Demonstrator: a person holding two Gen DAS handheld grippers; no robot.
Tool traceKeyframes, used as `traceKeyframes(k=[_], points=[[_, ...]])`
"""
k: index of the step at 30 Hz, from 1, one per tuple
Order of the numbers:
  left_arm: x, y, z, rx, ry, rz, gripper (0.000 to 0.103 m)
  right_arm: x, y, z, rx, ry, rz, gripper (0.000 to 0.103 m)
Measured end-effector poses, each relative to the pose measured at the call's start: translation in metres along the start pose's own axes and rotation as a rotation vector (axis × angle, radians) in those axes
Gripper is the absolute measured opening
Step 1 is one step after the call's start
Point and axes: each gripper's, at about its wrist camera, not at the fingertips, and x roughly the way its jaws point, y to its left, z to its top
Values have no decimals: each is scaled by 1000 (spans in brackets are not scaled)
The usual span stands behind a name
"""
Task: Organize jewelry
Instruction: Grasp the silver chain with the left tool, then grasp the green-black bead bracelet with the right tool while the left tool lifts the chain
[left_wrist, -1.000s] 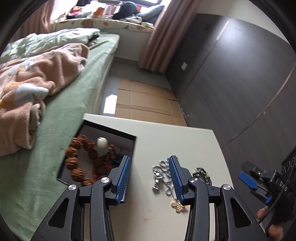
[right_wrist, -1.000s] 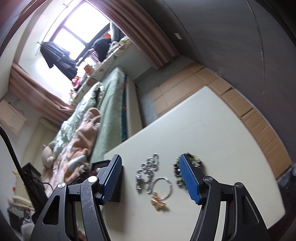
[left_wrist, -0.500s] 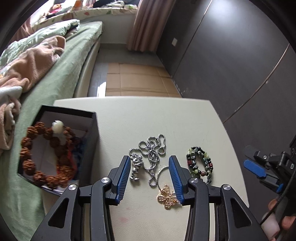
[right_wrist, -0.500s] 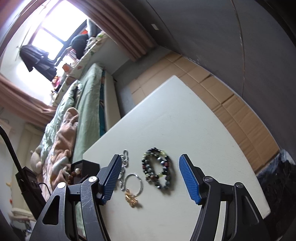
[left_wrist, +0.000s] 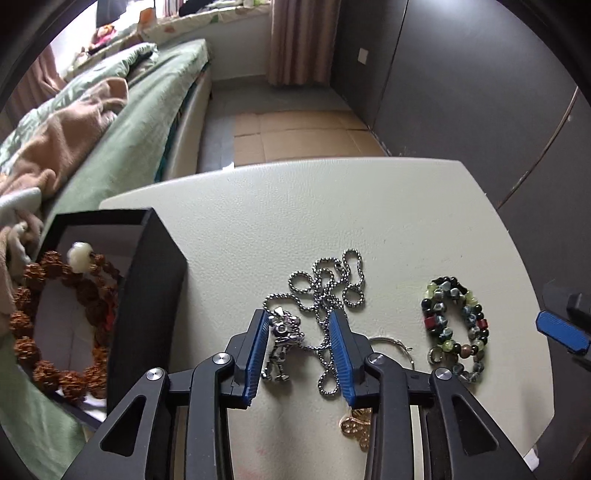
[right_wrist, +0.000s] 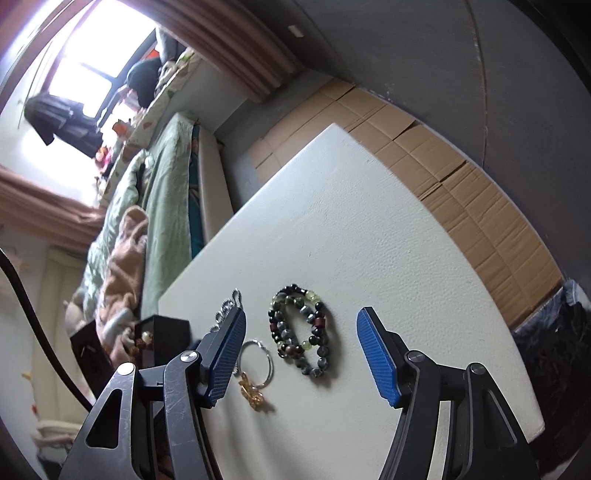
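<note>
Steel ball-chain necklace (left_wrist: 325, 291) lies in loose loops on the pale table (left_wrist: 332, 206), its small figure pendant (left_wrist: 282, 339) at the near end. We note our left gripper (left_wrist: 299, 350) has dropped lower and swung right since a second ago: then it straddled the edge of the black box (left_wrist: 147, 295), now its blue pads sit on either side of the pendant and a strand of chain. Jaws are closing, partly narrowed, with the pendant and chain between them; we cannot see the pads pressing yet, so nothing is held.

Brown seed-bead bracelet (left_wrist: 55, 325) with a white bead already rests inside the box, which stands at the table's left edge against the green bed (left_wrist: 140, 122). A thin hoop (right_wrist: 258, 358) with a gold butterfly charm (right_wrist: 253, 393) lies just right of the necklace. Beyond that, the dark mixed-stone bracelet (right_wrist: 299, 332).

Our right gripper (right_wrist: 303, 354) has also sunk and shifted; a second back the bracelet hid behind its right pad, now the bracelet lies whole between the pads. Jaws are wide, easing inward, well off the beads; it holds nothing.

Reading: both hands are lined up on their pieces. Necklace looks like the next item for the box, grip about to land.
</note>
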Motion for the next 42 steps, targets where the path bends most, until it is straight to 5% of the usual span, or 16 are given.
traceKeyframes(k=[5, 22, 23, 25, 27, 42], points=[[3, 0, -1, -1, 2, -32, 20, 15, 5, -3, -33, 44, -38, 53], [-49, 30, 5, -111, -80, -198, 20, 48, 4, -9, -2, 94, -84, 38], [-53, 31, 5, -116, -88, -205, 20, 48, 5, -10, -9, 89, -96, 36], [-62, 33, 6, -123, -108, -222, 20, 51, 6, -10, -9, 102, -93, 12], [-72, 35, 6, -126, -125, -238, 20, 56, 5, -12, 13, 123, -63, 11], [-165, 67, 24, -184, -341, -332, 20, -3, 43, -17, -70, -80, 74, 10]])
